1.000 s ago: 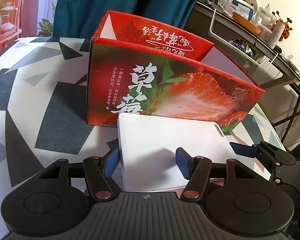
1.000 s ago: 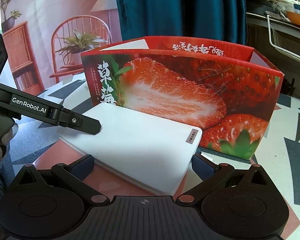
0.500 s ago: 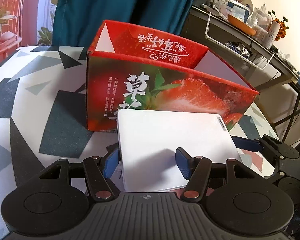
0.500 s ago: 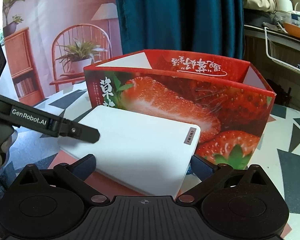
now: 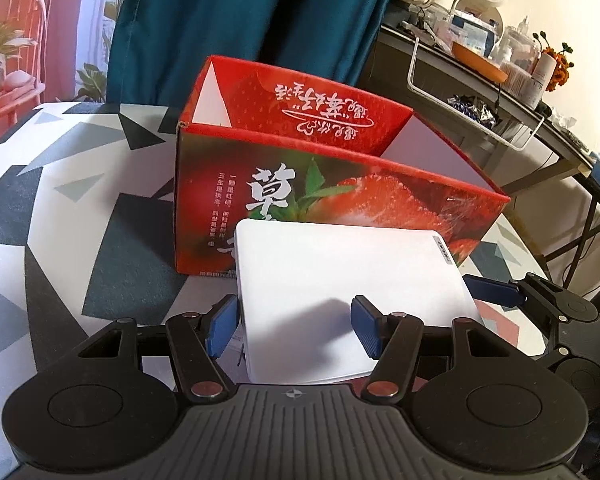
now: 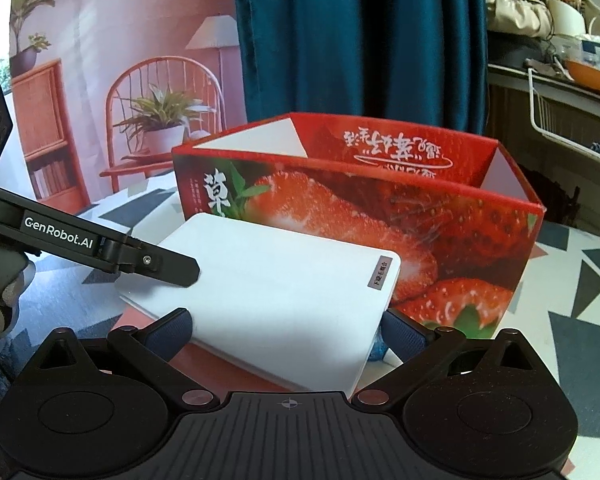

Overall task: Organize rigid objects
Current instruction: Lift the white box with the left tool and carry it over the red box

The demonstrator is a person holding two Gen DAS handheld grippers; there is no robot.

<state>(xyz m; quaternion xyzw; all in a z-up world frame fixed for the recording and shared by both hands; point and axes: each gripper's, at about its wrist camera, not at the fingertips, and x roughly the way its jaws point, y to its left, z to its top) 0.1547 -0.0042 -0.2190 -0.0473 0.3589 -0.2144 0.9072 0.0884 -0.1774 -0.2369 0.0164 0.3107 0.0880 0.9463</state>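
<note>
A flat white box [image 5: 340, 280] is held off the table by both grippers, just in front of the open red strawberry carton [image 5: 340, 184]. My left gripper [image 5: 294, 328] is shut on the white box's near left corner, one pad on the box's left edge, the other on its top. My right gripper [image 6: 286, 330] is shut on the white box [image 6: 276, 292] across its width, blue pads at both side edges. The carton [image 6: 380, 216] stands right behind it; its inside is mostly hidden.
The table [image 5: 60, 240] has a white cloth with grey and dark triangles. A teal curtain [image 5: 240, 20] hangs behind the carton. A dark shelf with a wire basket and clutter [image 5: 480, 92] stands at the right. The left gripper's finger [image 6: 152, 260] crosses the right wrist view.
Both grippers have lifted the white box; the carton sits lower in both views and more of its open top shows. The grips are unchanged.
</note>
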